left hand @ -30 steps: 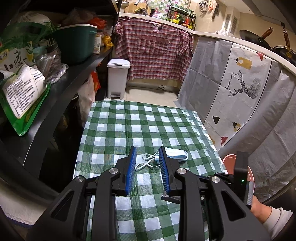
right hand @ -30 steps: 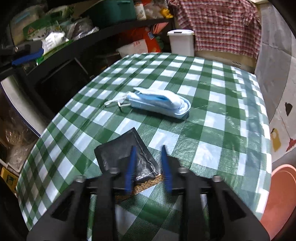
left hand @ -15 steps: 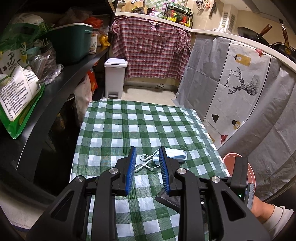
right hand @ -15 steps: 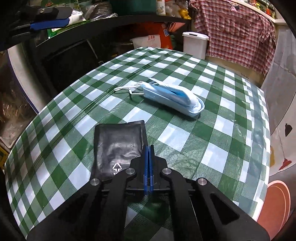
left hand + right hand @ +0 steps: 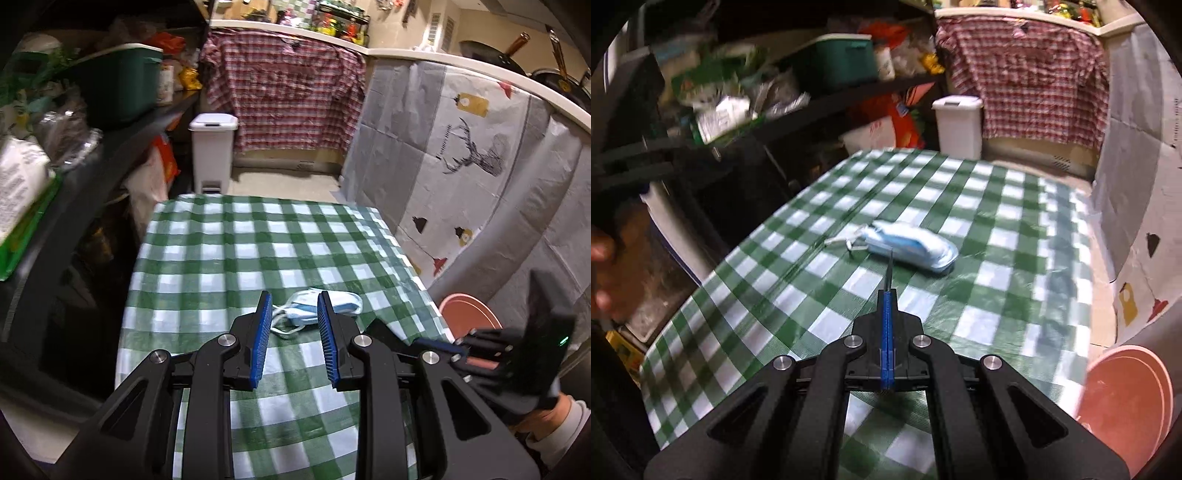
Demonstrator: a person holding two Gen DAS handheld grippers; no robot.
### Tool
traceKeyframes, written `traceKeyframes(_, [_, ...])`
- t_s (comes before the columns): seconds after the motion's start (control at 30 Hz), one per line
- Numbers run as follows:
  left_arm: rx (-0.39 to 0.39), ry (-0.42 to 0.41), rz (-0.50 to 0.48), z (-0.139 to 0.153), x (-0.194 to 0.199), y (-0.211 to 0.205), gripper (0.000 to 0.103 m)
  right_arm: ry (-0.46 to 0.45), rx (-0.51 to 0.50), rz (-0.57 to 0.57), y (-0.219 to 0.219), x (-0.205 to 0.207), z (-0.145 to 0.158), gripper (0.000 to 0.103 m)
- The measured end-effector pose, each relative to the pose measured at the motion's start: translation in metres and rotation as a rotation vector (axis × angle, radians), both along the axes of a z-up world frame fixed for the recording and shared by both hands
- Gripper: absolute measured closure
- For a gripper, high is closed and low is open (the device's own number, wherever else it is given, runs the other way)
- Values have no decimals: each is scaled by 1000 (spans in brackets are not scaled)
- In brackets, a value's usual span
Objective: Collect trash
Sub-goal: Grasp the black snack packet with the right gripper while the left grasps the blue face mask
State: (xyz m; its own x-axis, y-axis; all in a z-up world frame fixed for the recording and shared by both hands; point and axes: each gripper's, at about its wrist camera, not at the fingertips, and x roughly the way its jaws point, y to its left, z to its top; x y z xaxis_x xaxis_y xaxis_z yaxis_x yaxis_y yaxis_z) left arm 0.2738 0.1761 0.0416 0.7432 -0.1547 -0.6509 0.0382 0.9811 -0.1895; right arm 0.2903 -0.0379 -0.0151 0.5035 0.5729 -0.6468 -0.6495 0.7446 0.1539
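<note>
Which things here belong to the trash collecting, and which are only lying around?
For the job: black packet in the shut right gripper; face mask on the table; pink bin; open left gripper.

Just around: white pedal bin, checked shirt, green box.

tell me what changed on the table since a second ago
The right gripper closed on the black foil packet, which lay flat on the green checked tablecloth, and lifted it off; it now shows edge-on between the shut pads. The left gripper eased nearer the blue face mask, jaws part open and empty as before. The mask, the white bin and the pink basin stayed put.
</note>
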Motion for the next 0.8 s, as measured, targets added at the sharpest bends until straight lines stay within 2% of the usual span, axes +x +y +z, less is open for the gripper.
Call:
traceKeyframes(0.17, [0,46,-59,-26,13,-19,78,-14,-10,-43,-18,0,7,103])
traceKeyframes(0.3, [33,68,-85,-43,26,-31,77,1,-10,-80,-33,4,4,103])
traceKeyframes(0.37, [63,79,-96,-54,36,-39,71,6,-9,-91,-38,6,4,103])
traceKeyframes(0.43, [88,83,-102,-62,44,-45,56,11,-7,-99,-42,7,3,103])
traceKeyframes(0.73, [120,126,-180,-84,77,-65,36,20,-8,-120,-49,11,0,103])
traceKeyframes(0.8, [127,136,-177,-90,83,-66,36,24,-10,-123,-49,12,-1,103])
